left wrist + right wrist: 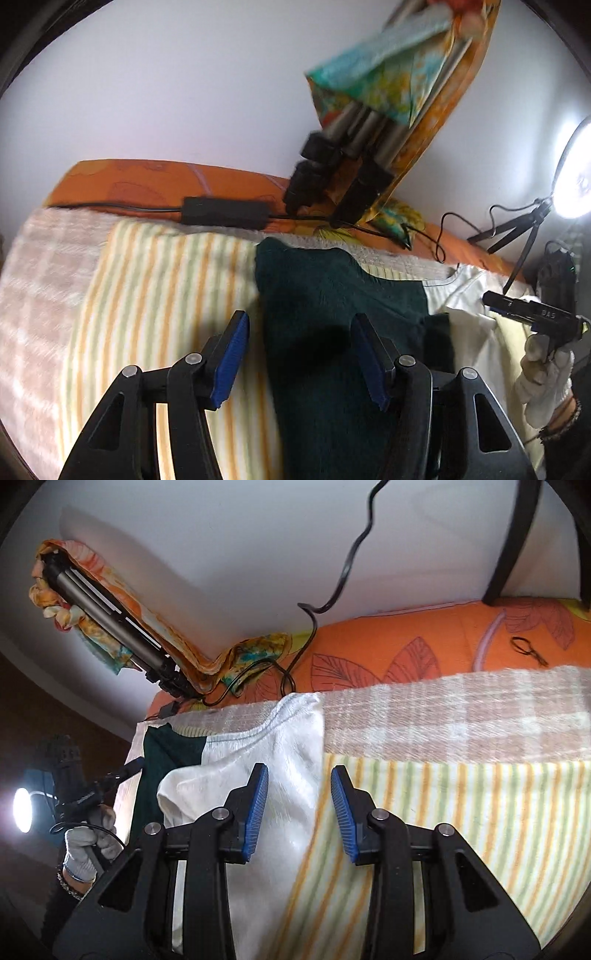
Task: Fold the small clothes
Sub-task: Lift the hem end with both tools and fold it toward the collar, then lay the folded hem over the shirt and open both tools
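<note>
Both grippers, left [301,356] and right [299,812], hang spread and empty; best pinch the white garment's [291,746] edge cleanly before folding.

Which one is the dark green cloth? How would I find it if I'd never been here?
Look at the bed with the striped yellow blanket spread over it. On that blanket lie two garments side by side; the dark green cloth is the one under the left gripper. Its neighbour, the white garment, is pale and shiny; this one is deep green and dull.
</note>
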### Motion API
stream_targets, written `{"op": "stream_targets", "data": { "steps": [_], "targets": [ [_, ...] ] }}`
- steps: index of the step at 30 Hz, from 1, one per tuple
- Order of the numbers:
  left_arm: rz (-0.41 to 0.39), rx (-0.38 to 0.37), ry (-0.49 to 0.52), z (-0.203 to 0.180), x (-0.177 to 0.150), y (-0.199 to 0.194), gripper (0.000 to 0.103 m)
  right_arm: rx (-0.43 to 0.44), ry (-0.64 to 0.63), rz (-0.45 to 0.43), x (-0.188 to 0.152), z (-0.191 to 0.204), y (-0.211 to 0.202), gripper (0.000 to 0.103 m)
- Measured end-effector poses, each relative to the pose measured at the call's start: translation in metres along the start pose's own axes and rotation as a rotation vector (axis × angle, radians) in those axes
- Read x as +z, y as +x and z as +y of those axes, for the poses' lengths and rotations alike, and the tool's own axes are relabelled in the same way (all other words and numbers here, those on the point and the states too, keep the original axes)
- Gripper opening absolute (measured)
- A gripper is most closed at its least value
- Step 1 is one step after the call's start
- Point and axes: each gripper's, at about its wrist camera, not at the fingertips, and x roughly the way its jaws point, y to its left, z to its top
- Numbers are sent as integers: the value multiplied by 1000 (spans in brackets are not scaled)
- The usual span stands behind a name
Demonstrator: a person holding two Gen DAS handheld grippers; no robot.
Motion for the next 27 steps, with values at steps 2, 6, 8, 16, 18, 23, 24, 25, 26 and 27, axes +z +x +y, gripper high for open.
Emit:
{"op": "stream_targets", "data": {
  "steps": [2, 6, 8, 16, 18, 23, 24, 25, 26, 27],
  "targets": [
    [-7, 6, 43, -10, 6, 10, 53, -7, -22, -1, 2, 7, 6, 38],
    [-21, 12, 98, -26, 13, 19, 7, -27, -53, 1, 5, 18, 13, 36],
    [-36, -15, 83, -26, 15, 17, 2, -35, -81, 2, 6, 26, 15, 14],
    [-112, -76, 48, -25, 9, -25, 0, -31, -209, -39, -4, 63, -8, 5],
    [-131, -88, 58, -28, 6, -40, 0, -17, -228, -57, -8, 71, -20, 5],
    [-161, -87, 100, -44, -7, -74, 0, 18, -248, -86, -20, 86, -53, 5],
    [-165, -83, 106, -46, -9, -81, 0, 24, -251, -91, -23, 89, -59, 5],
    [-170, -83, 110, -49, -13, -87, 0, 30, -254, -96, -26, 92, -65, 5],
    [-174, -85, 113, -51, -17, -94, 0, 35, -255, -102, -30, 96, -72, 5],
    [-176, -87, 113, -52, -20, -100, 0, 38, -255, -106, -33, 99, -77, 5]
  ]
}}
